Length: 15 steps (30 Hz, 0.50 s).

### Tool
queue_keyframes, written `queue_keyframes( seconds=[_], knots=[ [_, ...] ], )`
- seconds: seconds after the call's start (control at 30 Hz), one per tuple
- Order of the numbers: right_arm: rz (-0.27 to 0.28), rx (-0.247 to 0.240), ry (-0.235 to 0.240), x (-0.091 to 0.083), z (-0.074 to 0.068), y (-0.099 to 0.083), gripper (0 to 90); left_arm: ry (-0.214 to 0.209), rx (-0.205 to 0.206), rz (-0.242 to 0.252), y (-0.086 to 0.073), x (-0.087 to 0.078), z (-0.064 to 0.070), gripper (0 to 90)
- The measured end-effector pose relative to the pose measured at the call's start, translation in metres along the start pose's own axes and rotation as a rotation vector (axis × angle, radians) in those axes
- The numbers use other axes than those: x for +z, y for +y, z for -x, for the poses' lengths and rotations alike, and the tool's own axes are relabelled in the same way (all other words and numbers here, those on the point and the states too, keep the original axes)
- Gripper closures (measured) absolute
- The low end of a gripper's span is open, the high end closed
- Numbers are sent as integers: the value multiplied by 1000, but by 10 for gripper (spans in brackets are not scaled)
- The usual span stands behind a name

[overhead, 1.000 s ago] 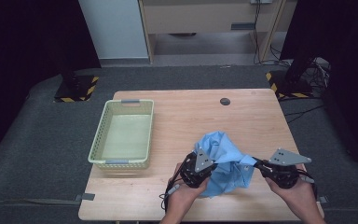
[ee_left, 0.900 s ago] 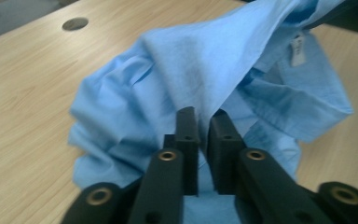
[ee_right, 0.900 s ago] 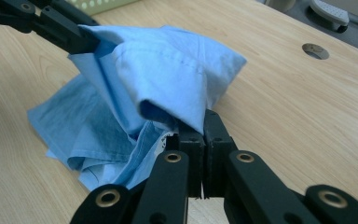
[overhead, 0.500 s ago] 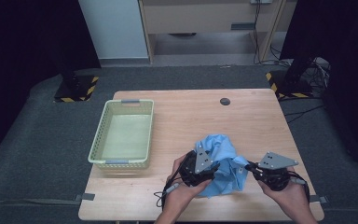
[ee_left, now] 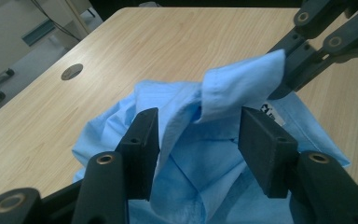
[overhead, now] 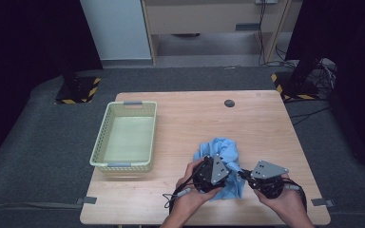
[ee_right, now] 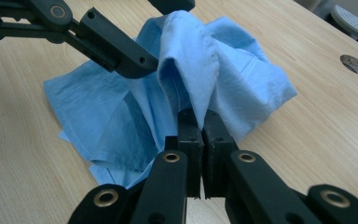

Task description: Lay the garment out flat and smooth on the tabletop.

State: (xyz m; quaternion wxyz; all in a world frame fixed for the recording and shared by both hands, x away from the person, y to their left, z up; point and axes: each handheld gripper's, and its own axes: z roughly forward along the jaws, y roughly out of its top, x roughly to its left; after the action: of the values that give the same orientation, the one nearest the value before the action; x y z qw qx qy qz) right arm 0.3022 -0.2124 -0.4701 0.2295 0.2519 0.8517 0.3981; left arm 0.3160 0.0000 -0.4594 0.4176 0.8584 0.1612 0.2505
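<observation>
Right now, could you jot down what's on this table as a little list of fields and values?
Item handled: blue shirt, crumpled, near the table's front edge
Left hand-held gripper: jaws open, either side of a raised fold
Right hand-held gripper: jaws shut on a shirt fold
Container: pale green basket, at the left, nothing in it
Surface: wooden table

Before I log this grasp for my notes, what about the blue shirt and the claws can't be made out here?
- High view: the blue shirt's near part, hidden under both claws and hands.
- Left gripper view: the shirt's label, too small to read.
- Right gripper view: the fabric edge inside the right claw, covered by its shut jaws.
</observation>
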Motion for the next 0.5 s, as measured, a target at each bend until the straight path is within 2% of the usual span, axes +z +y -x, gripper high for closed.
queue_keyframes(
  seconds=[0.17,0.33,0.4,0.5],
  knots=[
    [-2,-7,11,3,-2,-1,875,-8,12,8,1,-1,1,455],
    [-11,-22,21,6,-7,-1,870,-21,21,-3,-1,2,0,485],
    [-15,-31,26,7,-8,-2,873,-13,30,-11,-2,1,-2,466],
    [-20,-39,34,8,-10,-2,874,-7,15,-9,-5,-1,-6,426]
  ],
)
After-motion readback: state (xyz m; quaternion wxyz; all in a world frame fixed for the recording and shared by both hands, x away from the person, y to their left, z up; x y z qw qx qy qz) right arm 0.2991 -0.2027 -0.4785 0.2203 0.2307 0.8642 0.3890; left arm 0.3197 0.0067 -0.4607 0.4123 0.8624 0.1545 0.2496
